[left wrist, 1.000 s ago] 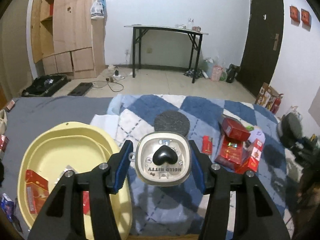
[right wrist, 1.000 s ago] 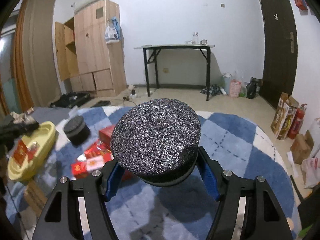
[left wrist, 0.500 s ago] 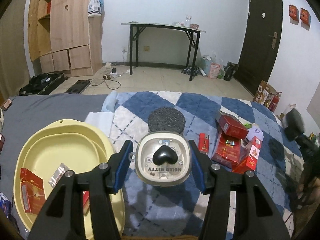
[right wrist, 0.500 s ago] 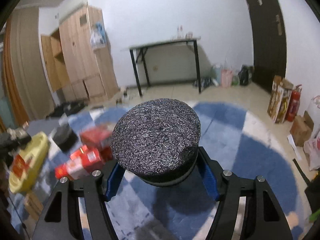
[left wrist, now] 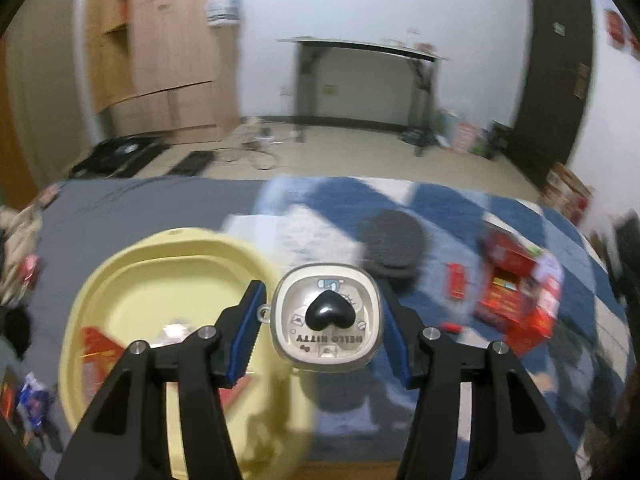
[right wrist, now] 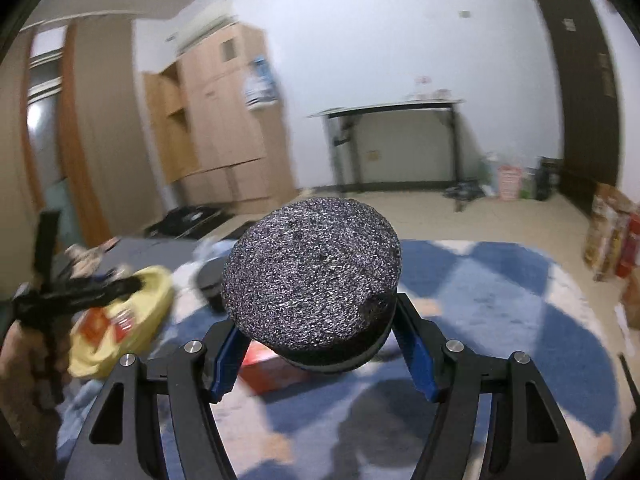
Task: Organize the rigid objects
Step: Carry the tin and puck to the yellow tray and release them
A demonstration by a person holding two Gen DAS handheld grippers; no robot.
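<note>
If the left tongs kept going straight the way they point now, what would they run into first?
Probably the blue checked rug, near the dark round pad just past the held Hello Kitty case; the yellow basin lies off to the left. Depth is unclear.

Cream case (left wrist: 326, 316), black heart on lid, held above yellow basin (left wrist: 160, 280). Dark glittery puck (right wrist: 314, 280) held aloft.
</note>
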